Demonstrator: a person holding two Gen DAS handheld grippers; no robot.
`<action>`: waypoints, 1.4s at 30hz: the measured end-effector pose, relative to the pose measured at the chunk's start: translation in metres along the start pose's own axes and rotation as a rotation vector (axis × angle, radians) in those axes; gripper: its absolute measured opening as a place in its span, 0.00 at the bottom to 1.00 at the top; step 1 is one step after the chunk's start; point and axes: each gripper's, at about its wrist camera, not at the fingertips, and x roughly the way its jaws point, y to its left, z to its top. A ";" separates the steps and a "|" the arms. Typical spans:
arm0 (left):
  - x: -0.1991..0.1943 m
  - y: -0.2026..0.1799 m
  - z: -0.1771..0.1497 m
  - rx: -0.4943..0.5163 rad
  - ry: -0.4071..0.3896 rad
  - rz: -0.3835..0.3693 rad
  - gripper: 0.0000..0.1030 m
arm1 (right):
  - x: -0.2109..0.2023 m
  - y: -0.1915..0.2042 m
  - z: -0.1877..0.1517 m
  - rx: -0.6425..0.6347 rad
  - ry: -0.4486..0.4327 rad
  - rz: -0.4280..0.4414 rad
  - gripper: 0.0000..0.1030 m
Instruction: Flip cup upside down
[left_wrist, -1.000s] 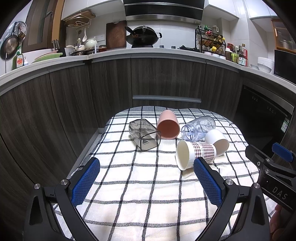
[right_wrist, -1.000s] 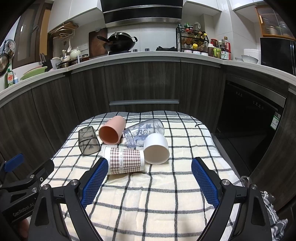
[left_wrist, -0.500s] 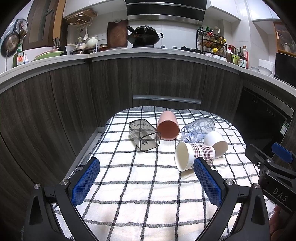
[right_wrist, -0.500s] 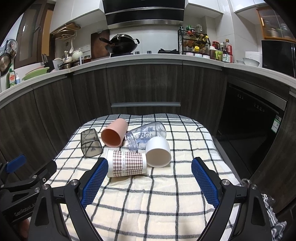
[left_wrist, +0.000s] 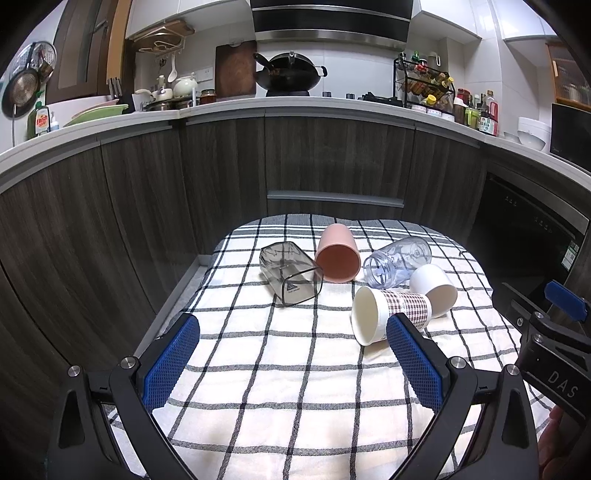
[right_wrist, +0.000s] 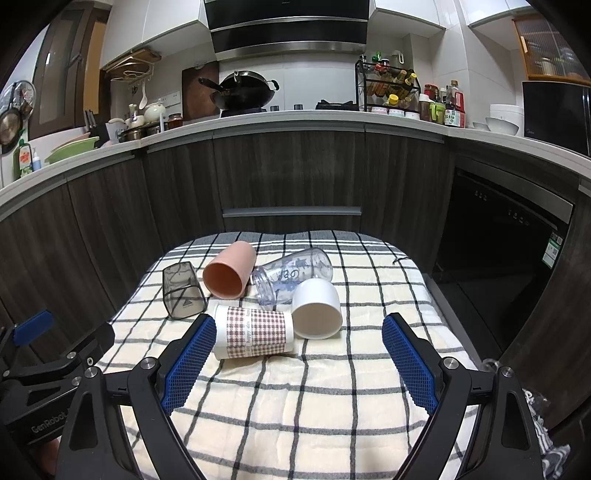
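Several cups lie on their sides on a checked cloth: a smoky square cup, a pink cup, a clear printed cup, a white cup and a paper cup with a checked sleeve. My left gripper is open and empty, short of the cups. My right gripper is open and empty, its left pad beside the paper cup.
The cloth covers a small table in front of dark wood kitchen cabinets. A dark appliance door stands to the right. The right gripper's body shows at the left view's right edge.
Both grippers have drawn back and risen slightly, so the cups sit a little farther off. The cups have not moved. Both grippers stay open.
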 end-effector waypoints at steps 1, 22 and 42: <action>-0.001 0.000 0.000 0.001 -0.002 0.002 1.00 | 0.000 0.000 0.001 0.000 0.000 0.001 0.89; 0.012 -0.005 0.030 -0.019 0.066 0.036 1.00 | 0.028 -0.015 0.033 0.055 0.167 0.020 0.89; 0.054 -0.022 0.089 -0.082 0.077 -0.008 1.00 | 0.164 -0.028 0.085 0.057 0.560 0.057 0.89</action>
